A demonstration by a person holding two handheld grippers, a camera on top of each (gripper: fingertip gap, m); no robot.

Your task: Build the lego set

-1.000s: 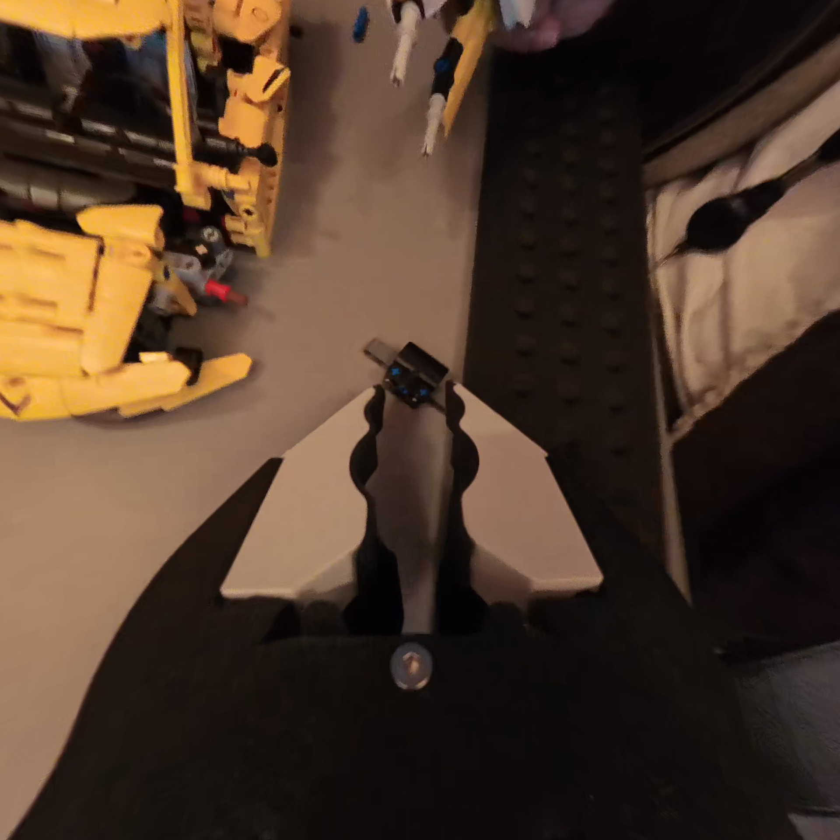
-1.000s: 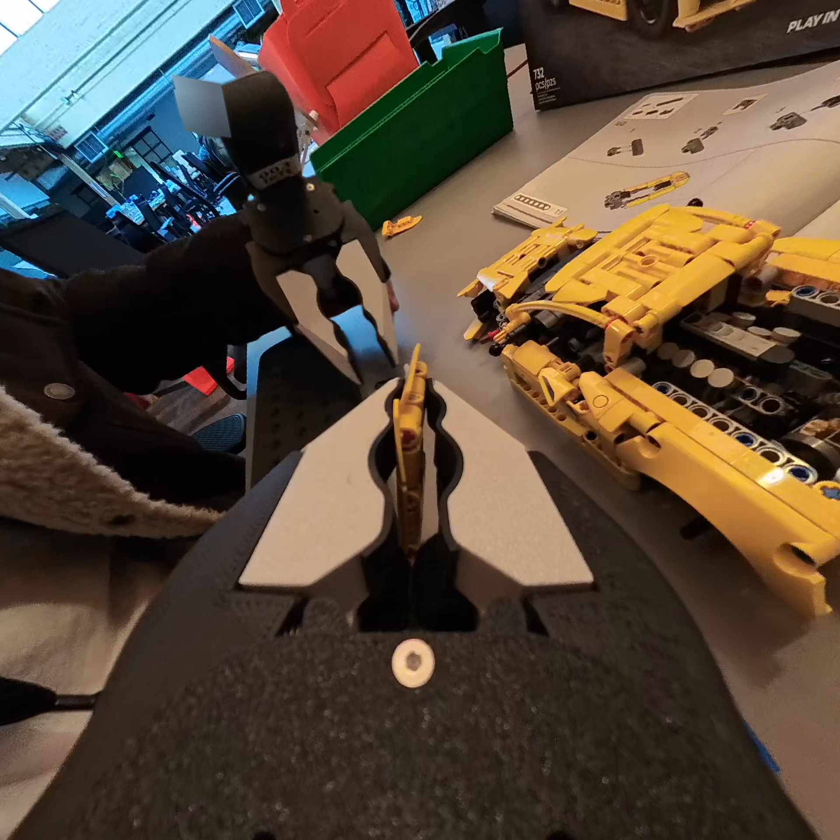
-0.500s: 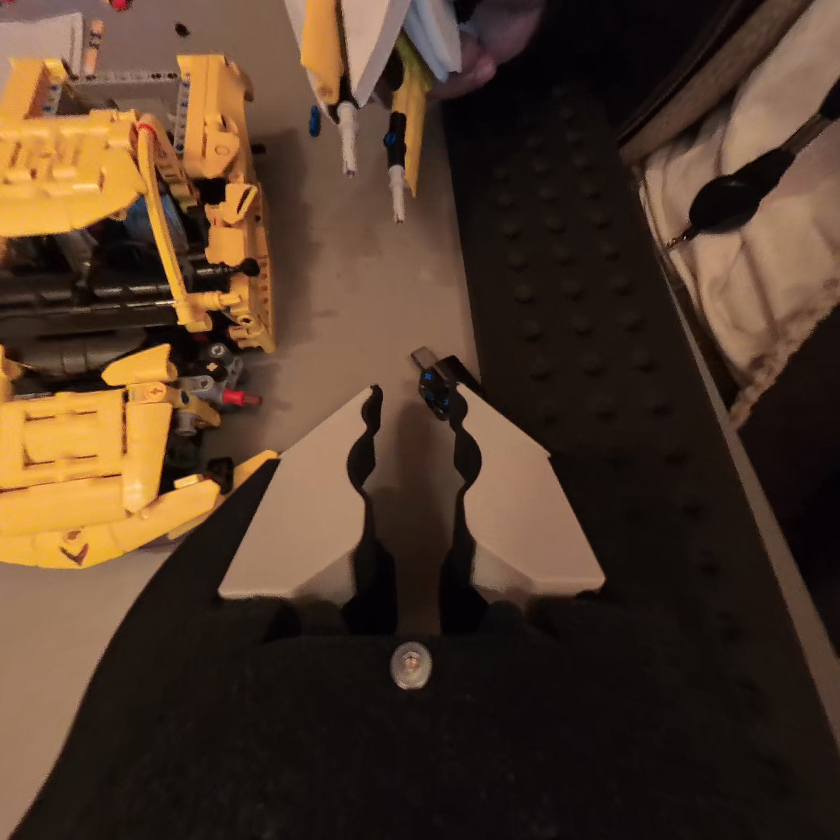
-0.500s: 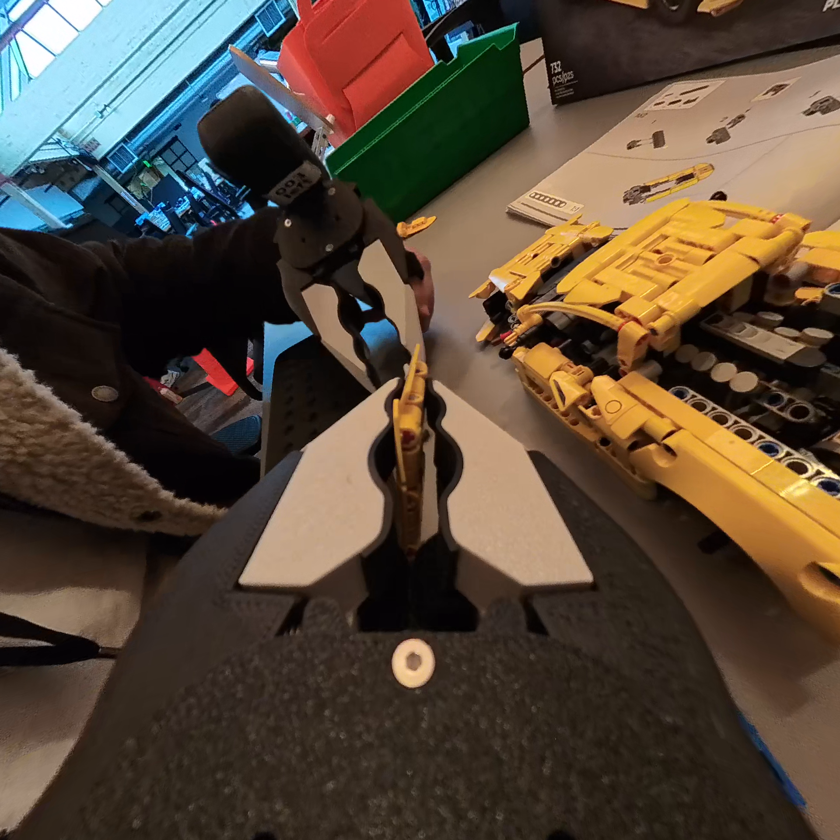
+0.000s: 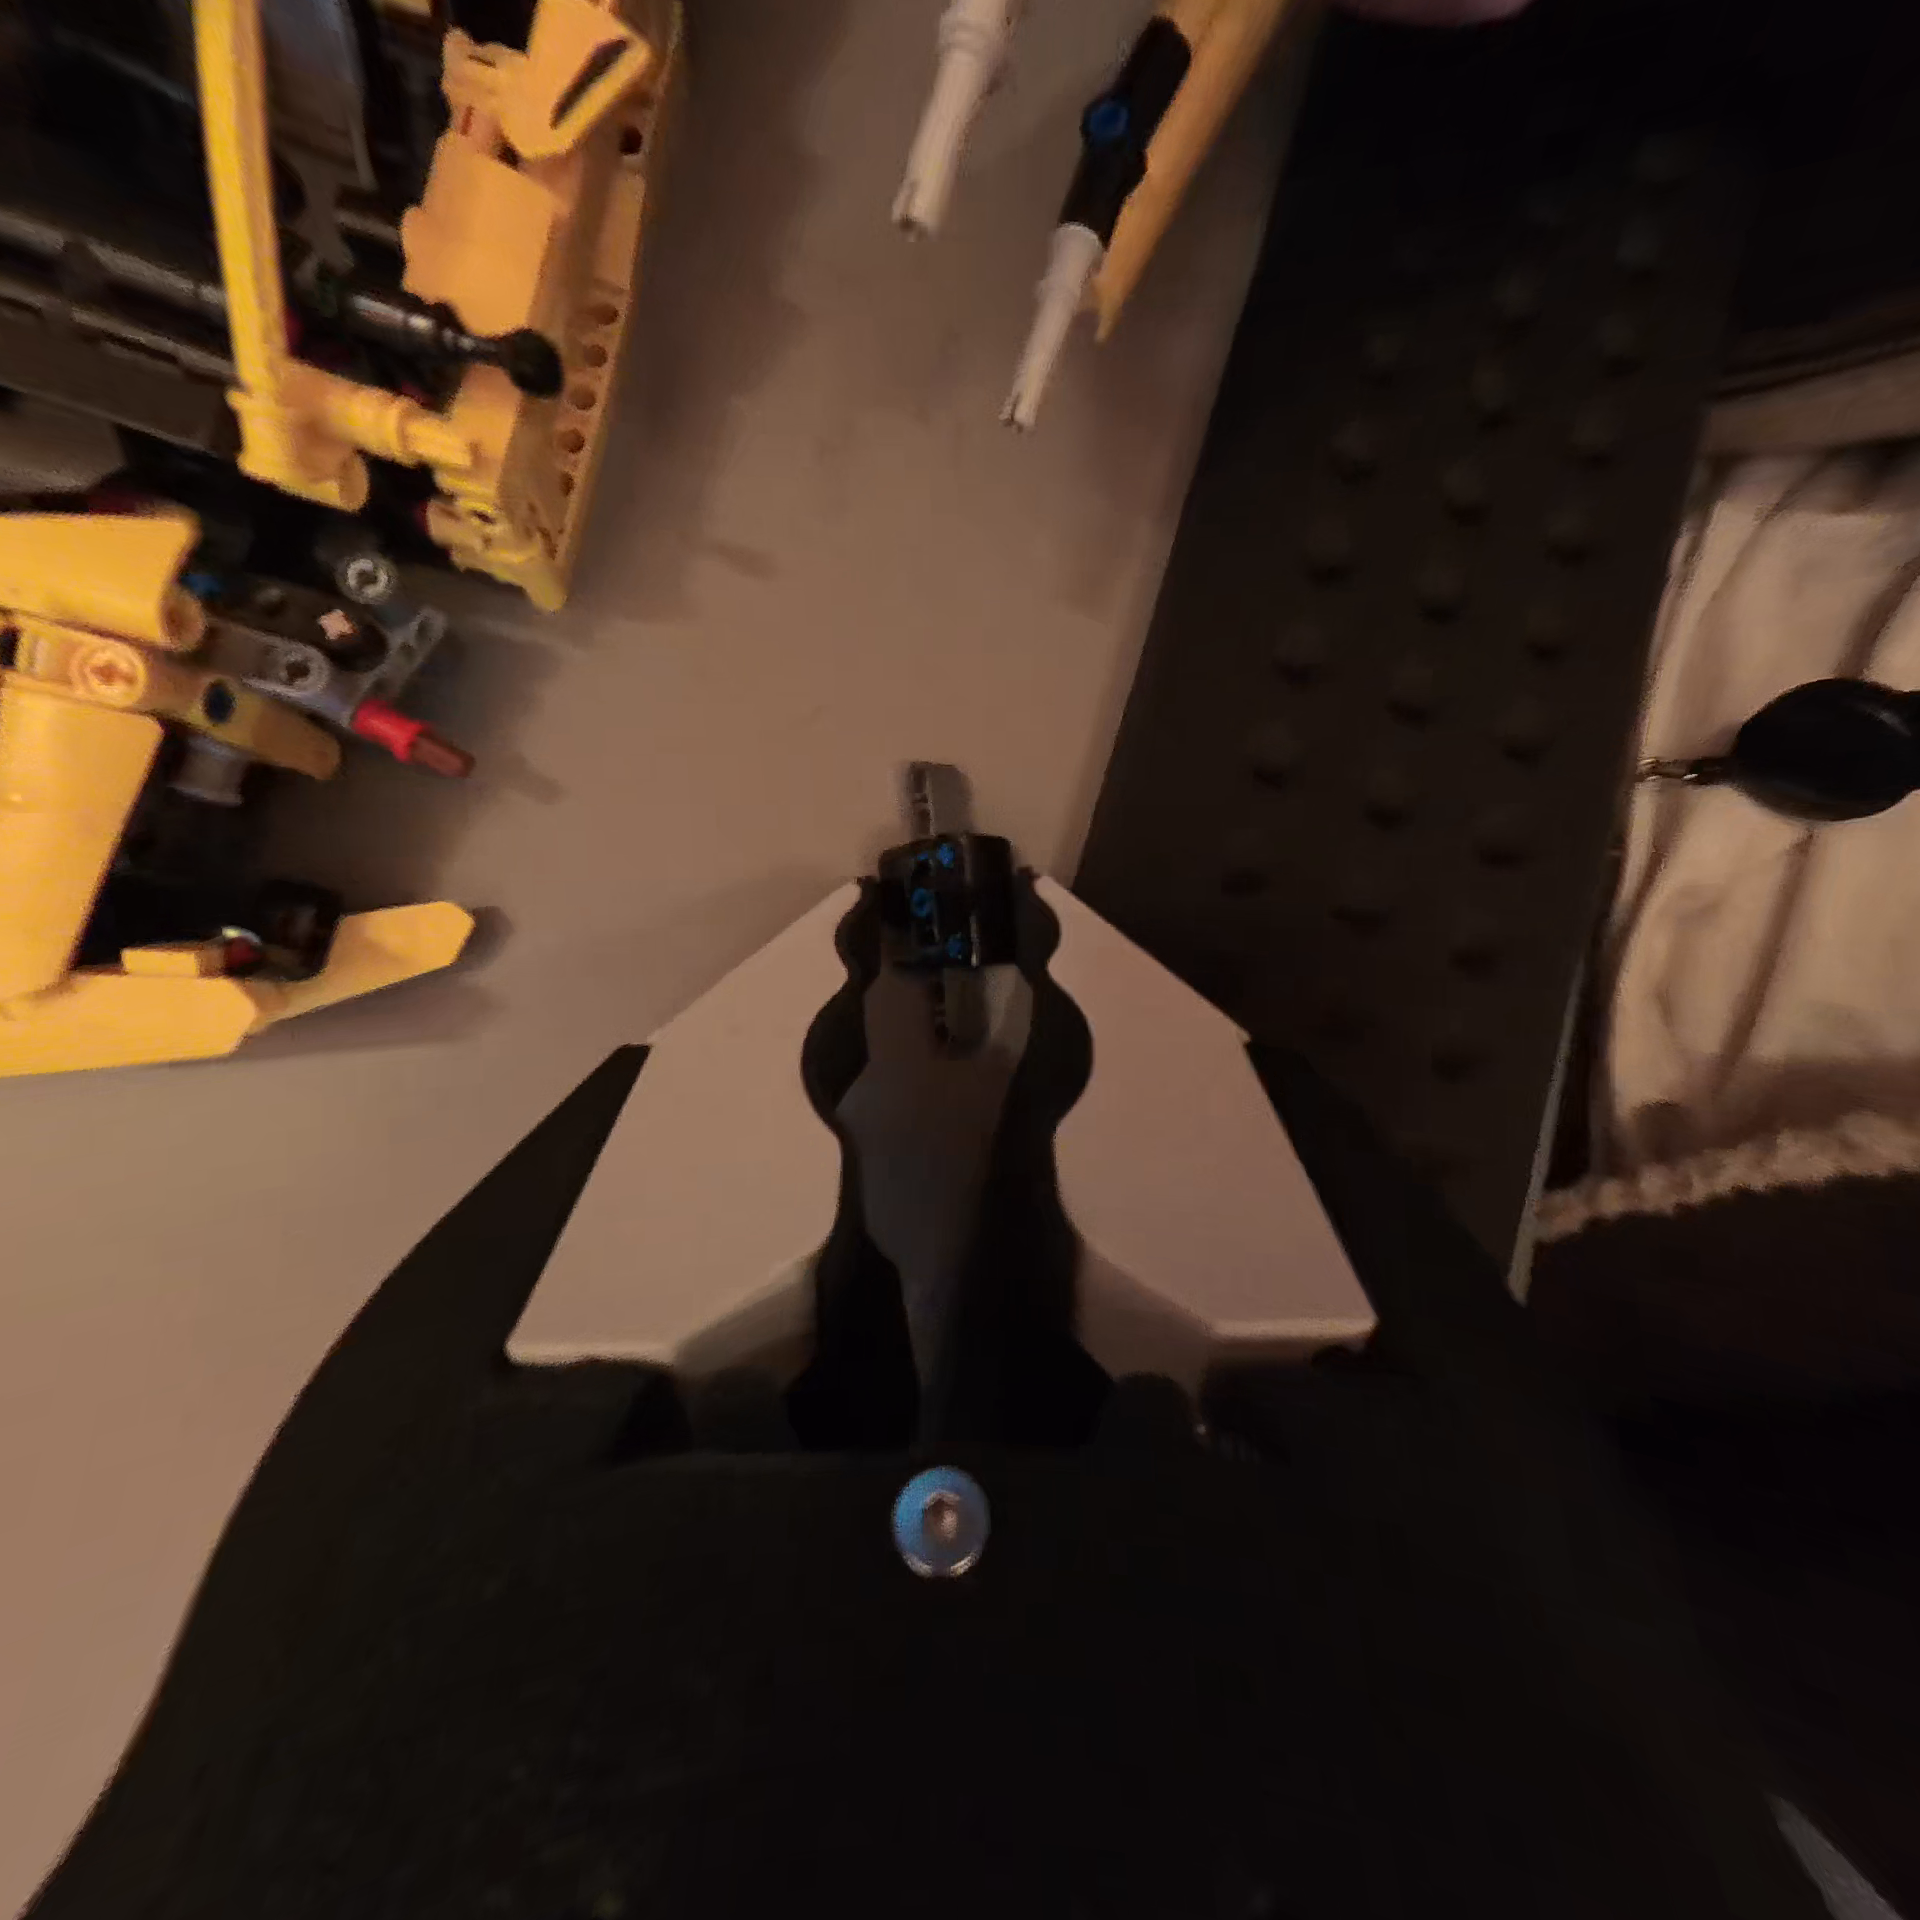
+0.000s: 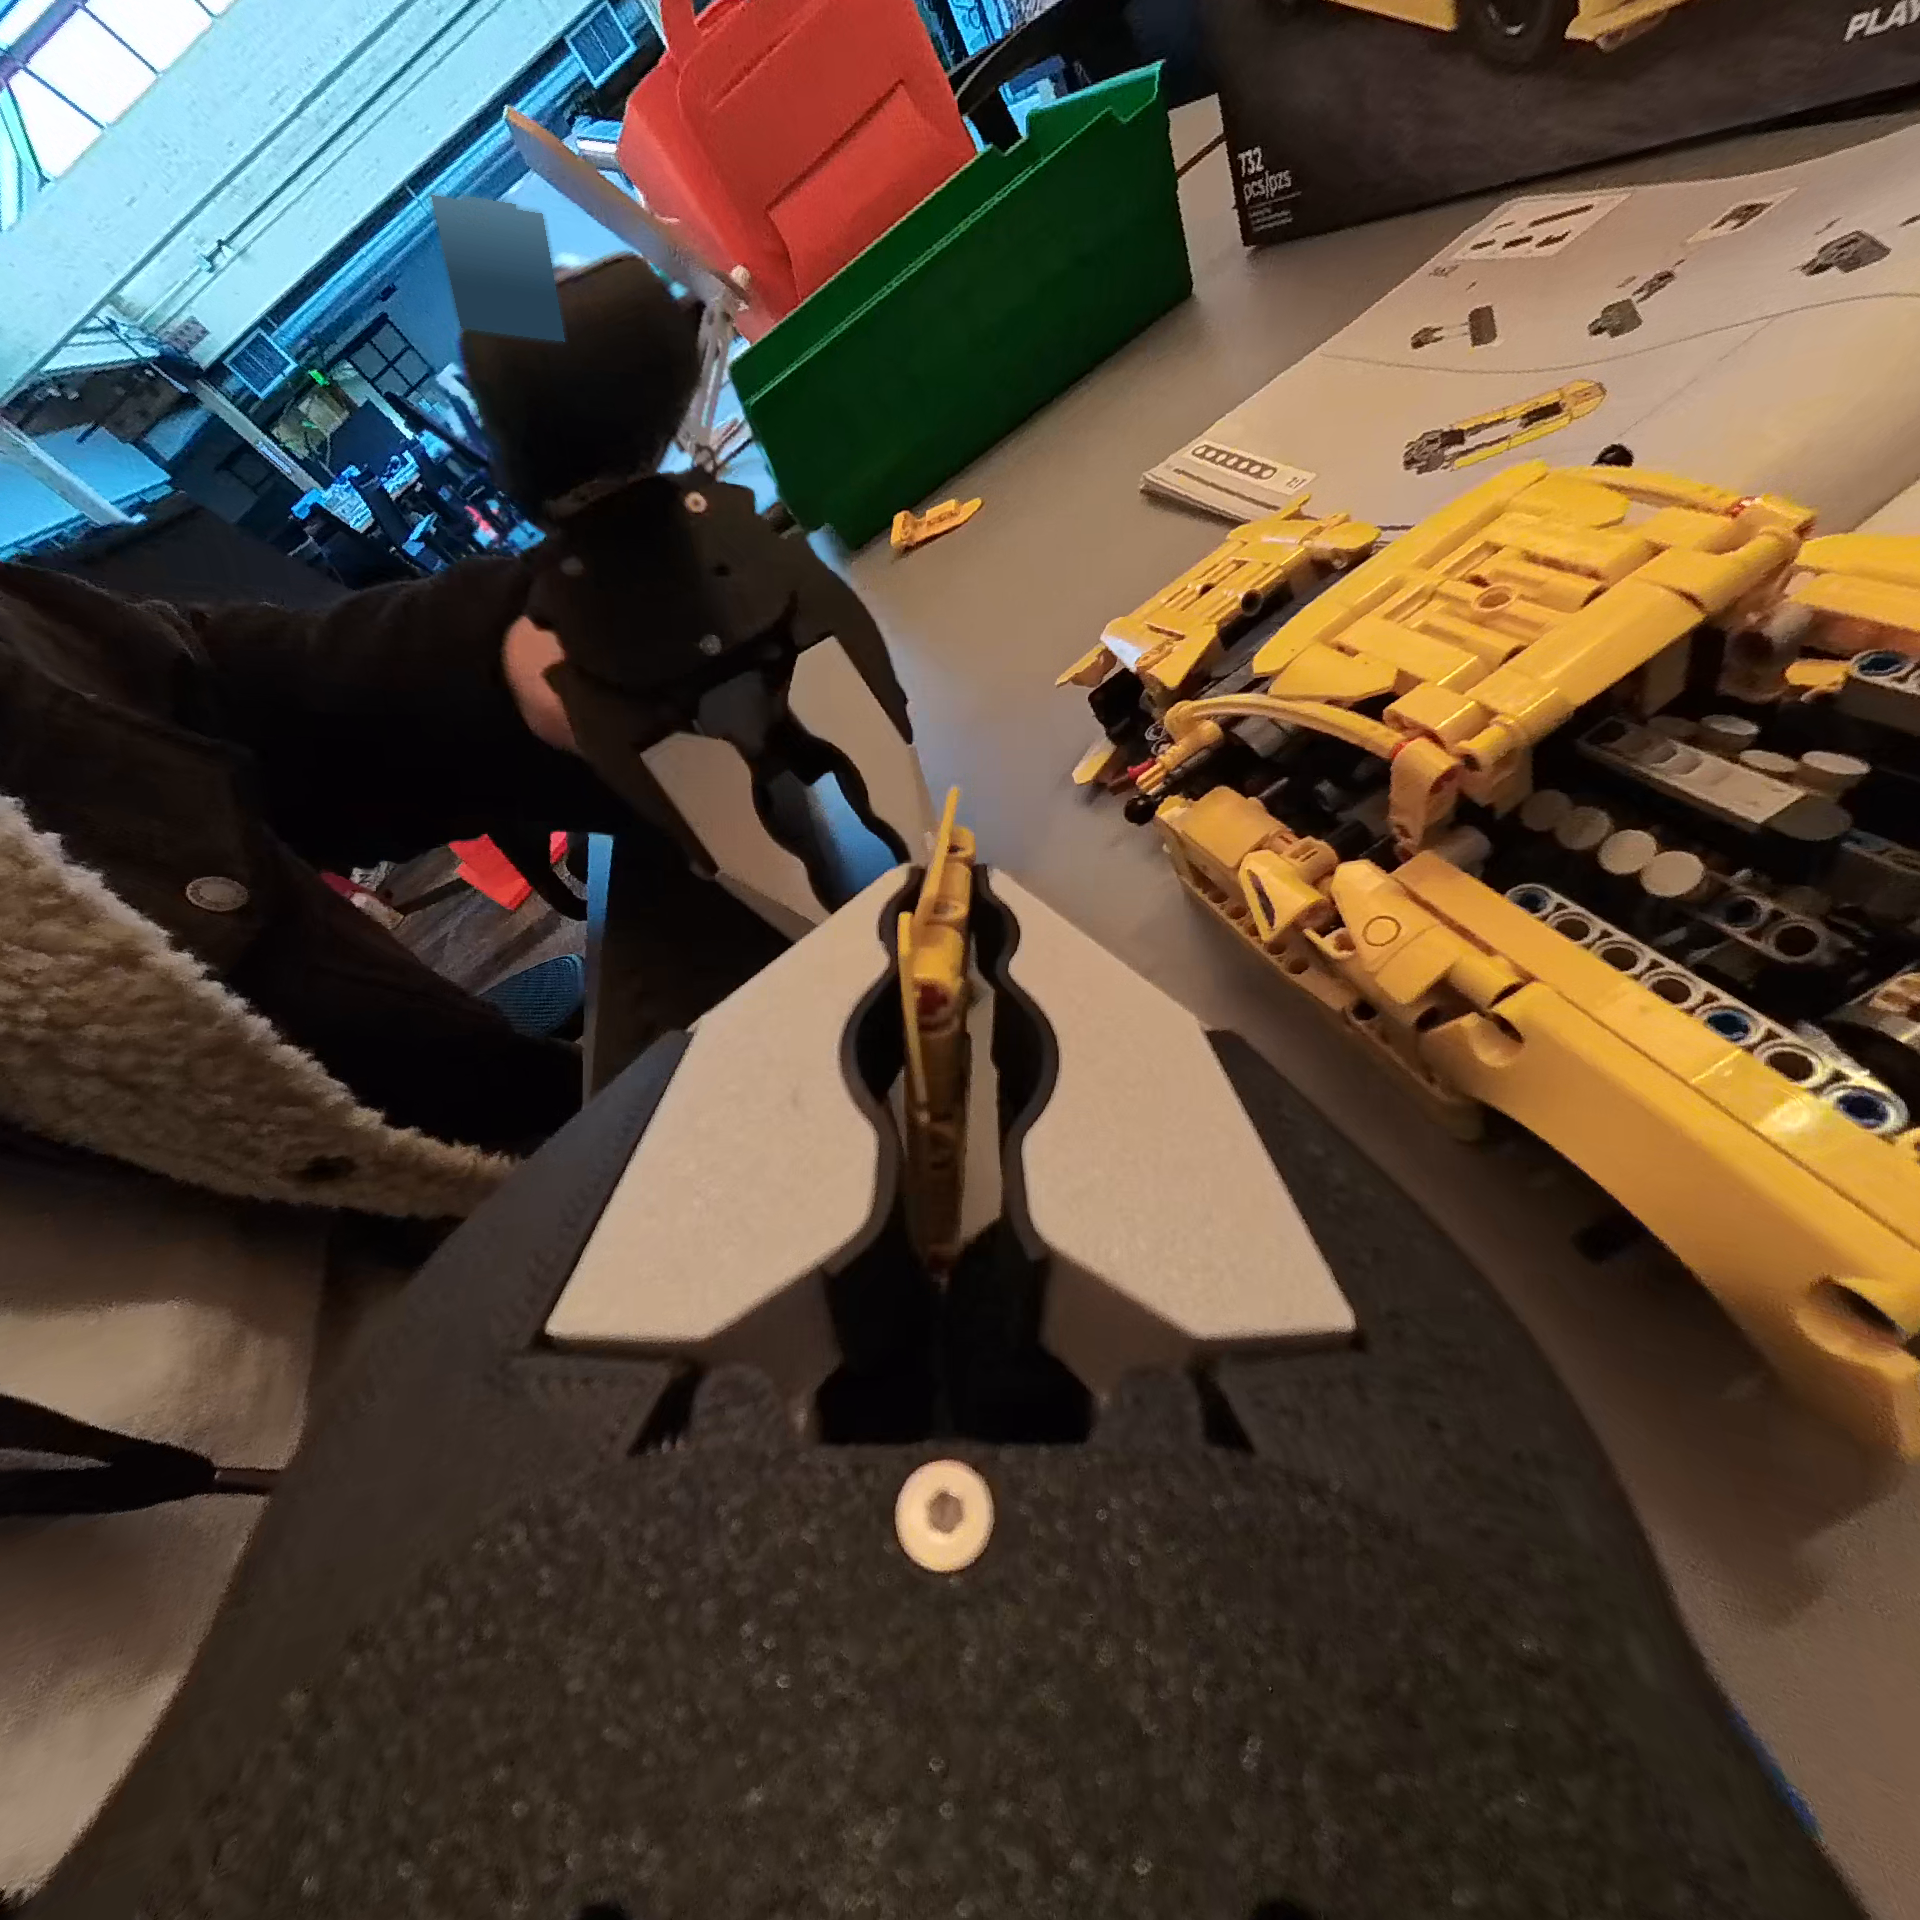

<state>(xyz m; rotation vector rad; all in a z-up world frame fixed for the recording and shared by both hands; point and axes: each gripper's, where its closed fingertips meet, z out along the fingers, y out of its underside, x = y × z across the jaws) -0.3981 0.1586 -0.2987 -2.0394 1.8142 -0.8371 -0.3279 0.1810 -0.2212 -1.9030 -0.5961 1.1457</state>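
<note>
A: What's my left hand-held gripper (image 5: 943, 914) doing?

B: From here I see it pinching a small black piece (image 5: 940, 909) with blue pins, right at the fingertips. A grey stub sticks out of the piece on the far side. It hangs over the grey counter (image 5: 727, 727), just left of a black studded mat (image 5: 1403, 675).

A: And the right one?

B: My right hand-held gripper (image 6: 943, 904) is pressed onto a thin yellow panel (image 6: 935, 1029), held edge-on between the fingers. The panel's tip pokes out past the fingertips, close to the left hand-held gripper in the right wrist view.

A: Can the left camera see that panel?

B: Yes, at the far edge: the panel carries a black connector (image 5: 1117, 135) and two white pins (image 5: 1049, 322) pointing back at me. They're apart from the black piece, with bare counter between.

A: Where's the car?

B: The yellow car (image 6: 1507, 935) lies on the counter to the right of the right hand-held gripper, part-built, with black beams and open pin holes showing along its side. In the left wrist view it fills the far left.

A: Anything else?

B: An open manual (image 6: 1610, 343) sits beyond the car, a dark box (image 6: 1558, 125) behind that. A green bin (image 6: 966, 322) stands far left of the manual, with a loose yellow bit (image 6: 935, 517) on the counter just in front of it.
</note>
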